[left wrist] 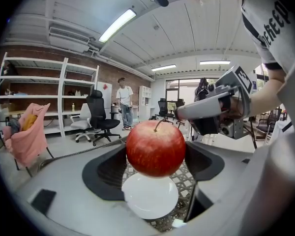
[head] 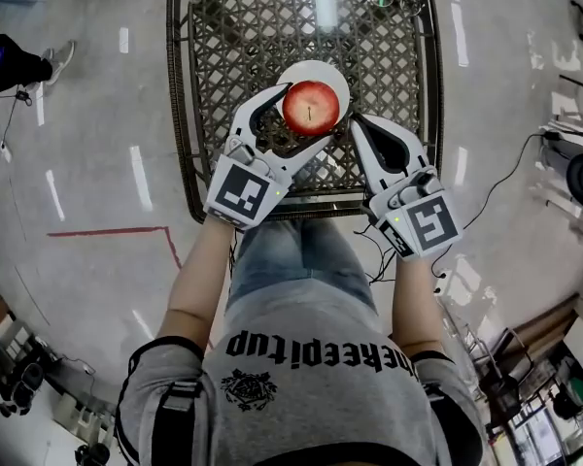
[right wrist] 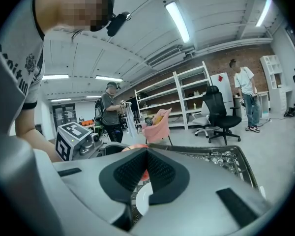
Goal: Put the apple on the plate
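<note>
Apple (head: 311,107) is pinched in the left gripper (head: 296,124), jaws spread wide around it, hanging above the white plate (head: 321,71) toward its 6 o'clock rim. Right gripper (head: 355,124) idles at the apple's 4 o'clock, jaws together, empty. Risk: let go this high and off-centre, and the apple likely bounces or rolls onto the lattice tabletop (head: 243,37).

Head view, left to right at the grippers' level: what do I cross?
Red floor line → left gripper's marker cube → apple → right gripper → black floor cable.
</note>
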